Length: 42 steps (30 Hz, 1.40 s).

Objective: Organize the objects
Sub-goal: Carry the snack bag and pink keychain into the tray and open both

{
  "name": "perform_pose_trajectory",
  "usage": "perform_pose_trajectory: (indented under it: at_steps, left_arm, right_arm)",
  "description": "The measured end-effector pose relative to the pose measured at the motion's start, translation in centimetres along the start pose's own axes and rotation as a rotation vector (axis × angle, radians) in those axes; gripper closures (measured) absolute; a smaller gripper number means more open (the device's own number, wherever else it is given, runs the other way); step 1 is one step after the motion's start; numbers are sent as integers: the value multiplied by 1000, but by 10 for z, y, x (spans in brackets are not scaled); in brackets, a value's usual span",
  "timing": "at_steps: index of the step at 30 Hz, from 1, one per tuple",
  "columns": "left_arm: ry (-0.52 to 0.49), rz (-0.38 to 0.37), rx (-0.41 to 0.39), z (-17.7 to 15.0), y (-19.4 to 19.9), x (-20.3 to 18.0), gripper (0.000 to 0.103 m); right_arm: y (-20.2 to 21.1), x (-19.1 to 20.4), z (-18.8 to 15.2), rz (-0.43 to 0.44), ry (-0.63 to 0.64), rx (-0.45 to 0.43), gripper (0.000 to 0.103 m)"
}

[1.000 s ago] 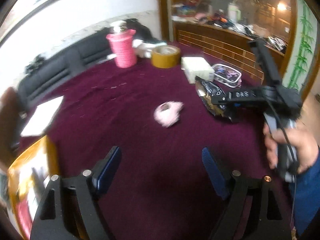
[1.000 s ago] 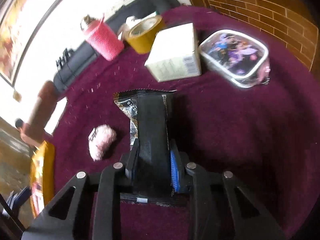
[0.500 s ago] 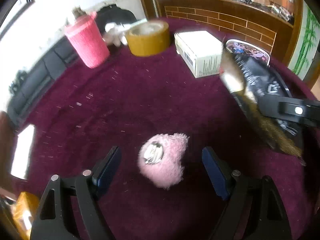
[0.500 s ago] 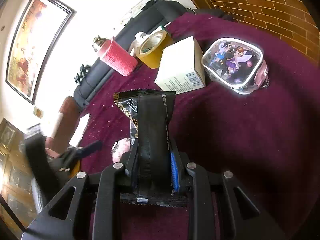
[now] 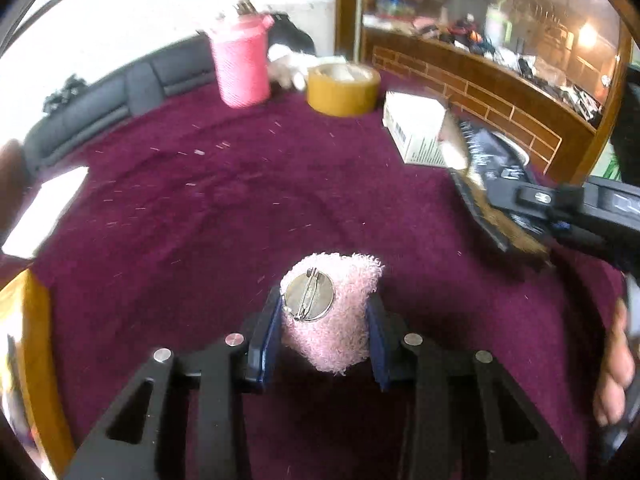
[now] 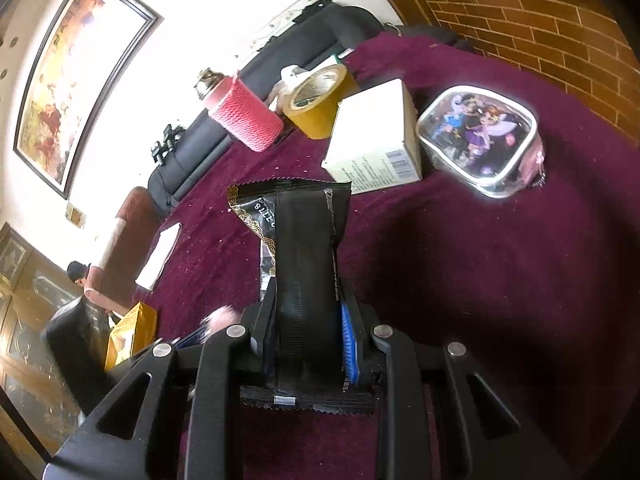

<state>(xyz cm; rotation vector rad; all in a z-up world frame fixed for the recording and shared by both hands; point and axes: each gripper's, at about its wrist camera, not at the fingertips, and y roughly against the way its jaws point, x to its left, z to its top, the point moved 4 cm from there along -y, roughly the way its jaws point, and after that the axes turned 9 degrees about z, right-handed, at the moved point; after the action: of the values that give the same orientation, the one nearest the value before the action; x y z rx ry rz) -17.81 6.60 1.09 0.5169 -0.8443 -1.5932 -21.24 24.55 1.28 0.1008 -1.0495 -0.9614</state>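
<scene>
A pink fluffy brooch [image 5: 332, 320] with a round metal pin back lies on the dark red tablecloth [image 5: 200, 220]. My left gripper [image 5: 325, 304] is closing its jaws, and its blue pads [image 5: 267, 332] touch the brooch on both sides. In the right wrist view my right gripper [image 6: 310, 304] is shut on a black snack packet [image 6: 304, 232], held above the cloth. From the left wrist view that packet [image 5: 480, 152] and the right gripper [image 5: 536, 200] hang at the right, with a person's hand [image 5: 612, 360] below them.
At the back of the table stand a pink knitted cup [image 5: 240, 68], a roll of brown tape [image 5: 342, 88] and a white box [image 5: 416, 132]. A clear cartoon pouch [image 6: 480, 140] lies beside the box. A yellow box [image 5: 24, 340] and white paper [image 5: 44, 208] sit left.
My left gripper came forward and down over the pink brooch and its jaws have closed in on it. The right gripper has kept the packet and lifted it slightly.
</scene>
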Motion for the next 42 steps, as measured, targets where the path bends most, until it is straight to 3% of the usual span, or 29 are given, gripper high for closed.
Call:
perform_pose_trajectory:
  at_steps: [7, 16, 32, 42]
  left_arm:
    - [22, 75, -82, -32, 63, 20, 70]
    - [57, 160, -176, -61, 125, 67, 69]
    - [207, 256, -238, -110, 165, 166, 69]
    - [345, 295, -191, -156, 159, 236, 69]
  right_arm:
    - [-6, 24, -11, -2, 114, 13, 80]
    - [-23, 72, -52, 69, 196, 113, 80]
    - [-61, 211, -124, 191, 401, 267, 80]
    - [-117, 299, -165, 218, 544, 370, 80]
